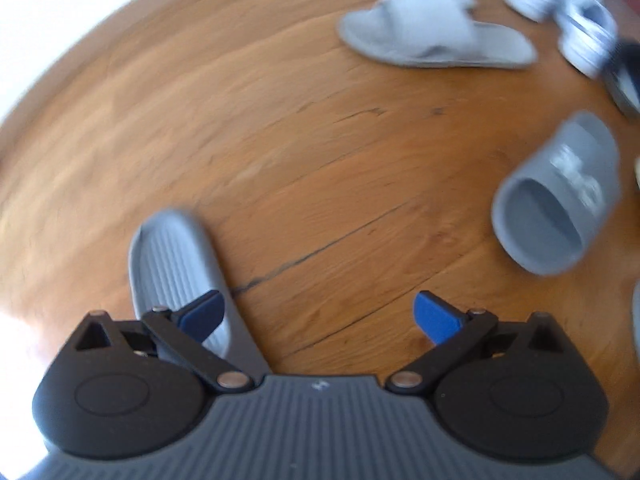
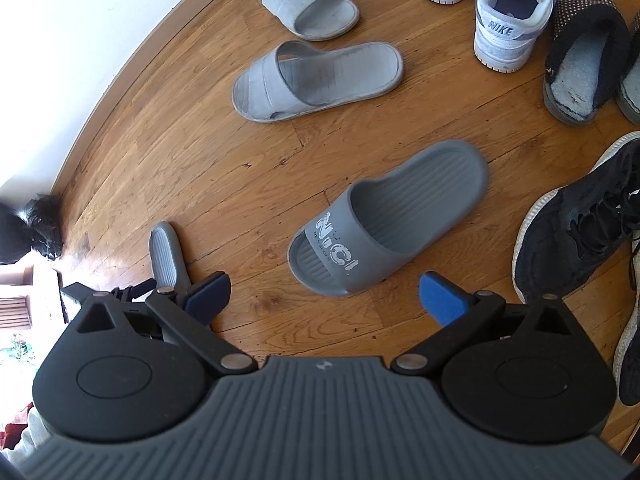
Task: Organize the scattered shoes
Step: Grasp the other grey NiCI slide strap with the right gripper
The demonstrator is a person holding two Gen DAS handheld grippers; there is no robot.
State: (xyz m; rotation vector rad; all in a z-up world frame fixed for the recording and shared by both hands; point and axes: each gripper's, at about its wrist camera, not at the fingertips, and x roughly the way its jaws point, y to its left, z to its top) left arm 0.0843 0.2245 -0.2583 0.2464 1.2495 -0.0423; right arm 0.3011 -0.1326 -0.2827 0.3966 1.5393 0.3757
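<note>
Both grippers (fingers spread) face grey slide (image 2: 384, 216).

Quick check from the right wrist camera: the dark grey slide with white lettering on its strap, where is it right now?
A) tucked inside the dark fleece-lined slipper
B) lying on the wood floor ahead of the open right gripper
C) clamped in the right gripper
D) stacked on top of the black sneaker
B: the dark grey slide lies flat on the wood floor, beyond the right gripper, whose blue fingers are spread with nothing between them.
</note>
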